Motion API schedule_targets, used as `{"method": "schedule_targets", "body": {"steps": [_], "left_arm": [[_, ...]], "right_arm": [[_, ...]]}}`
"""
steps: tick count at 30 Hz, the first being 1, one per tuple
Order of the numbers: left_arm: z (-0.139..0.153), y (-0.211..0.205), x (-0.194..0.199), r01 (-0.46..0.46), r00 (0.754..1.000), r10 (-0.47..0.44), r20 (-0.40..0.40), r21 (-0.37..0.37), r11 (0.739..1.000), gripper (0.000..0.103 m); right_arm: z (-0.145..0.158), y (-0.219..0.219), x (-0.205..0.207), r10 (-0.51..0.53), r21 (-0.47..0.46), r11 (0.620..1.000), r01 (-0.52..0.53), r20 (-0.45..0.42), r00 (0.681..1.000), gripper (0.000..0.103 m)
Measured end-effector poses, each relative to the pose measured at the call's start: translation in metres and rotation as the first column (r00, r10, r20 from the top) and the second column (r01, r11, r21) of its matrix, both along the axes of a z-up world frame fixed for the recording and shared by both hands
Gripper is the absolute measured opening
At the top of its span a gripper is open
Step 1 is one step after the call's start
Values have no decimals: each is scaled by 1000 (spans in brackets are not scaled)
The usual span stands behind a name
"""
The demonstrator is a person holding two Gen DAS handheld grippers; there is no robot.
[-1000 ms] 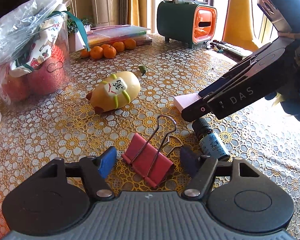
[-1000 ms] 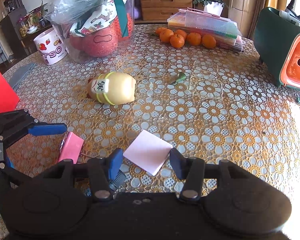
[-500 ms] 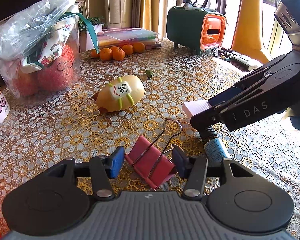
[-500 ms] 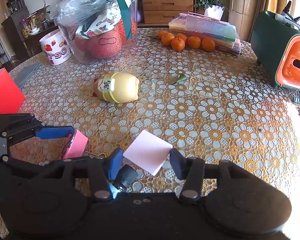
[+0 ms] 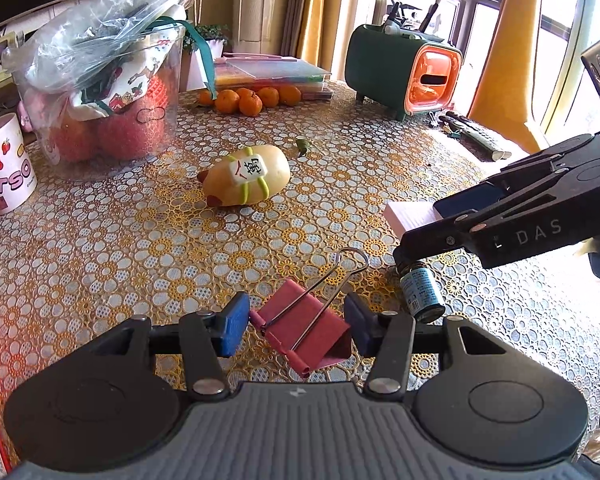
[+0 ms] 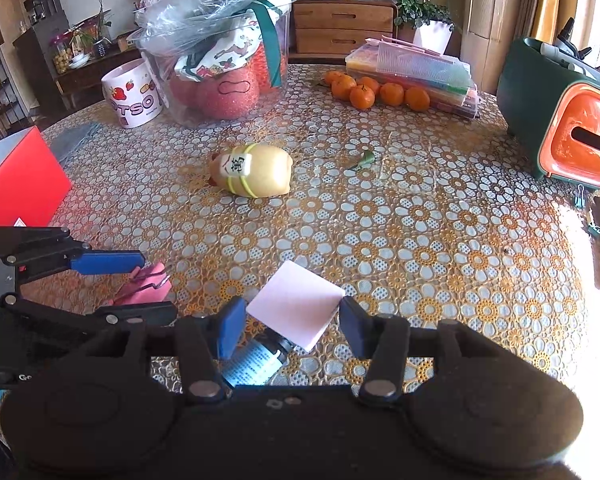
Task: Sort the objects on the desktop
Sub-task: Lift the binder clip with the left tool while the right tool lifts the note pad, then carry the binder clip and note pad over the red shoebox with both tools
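Here, left gripper (image 5: 296,330) clenched on pink binder clip (image 5: 304,330), right gripper (image 6: 290,328) clasping pink notepad (image 6: 296,304).

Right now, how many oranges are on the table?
5 can be counted, clustered at the table's far side in front of the stacked colourful plastic boxes. More may be hidden behind them.

Bright window glare, fisheye-bent edges

A home living room: wooden dresser (image 6: 342,28), curtains (image 5: 312,12), houseplant (image 6: 416,12)
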State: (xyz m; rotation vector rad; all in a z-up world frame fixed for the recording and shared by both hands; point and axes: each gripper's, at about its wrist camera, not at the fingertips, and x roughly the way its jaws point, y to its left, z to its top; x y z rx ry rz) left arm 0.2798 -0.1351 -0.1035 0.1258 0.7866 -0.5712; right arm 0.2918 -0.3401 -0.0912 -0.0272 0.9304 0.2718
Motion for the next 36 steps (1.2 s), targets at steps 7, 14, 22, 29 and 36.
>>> {"method": "schedule_targets", "body": {"steps": [7, 14, 22, 29, 36], "left_arm": [[10, 10, -12, -32, 999, 31, -22, -27, 999, 51], [28, 21, -36, -44, 999, 44, -14, -46, 998, 51], [55, 42, -64, -79, 997, 80, 16, -64, 995, 51], [86, 72, -87, -125, 990, 131, 57, -85, 988, 51], [111, 108, -101, -175, 977, 184, 110, -85, 981, 51]], "right_arm": [[14, 5, -17, 16, 7, 1000, -16, 9, 1000, 51], [27, 16, -40, 44, 3, 999, -44, 15, 999, 51], [48, 34, -69, 86, 4, 996, -86, 28, 996, 51], [72, 62, -89, 139, 0, 990, -140, 60, 988, 51], [93, 99, -98, 192, -15, 981, -191, 97, 977, 51]]}}
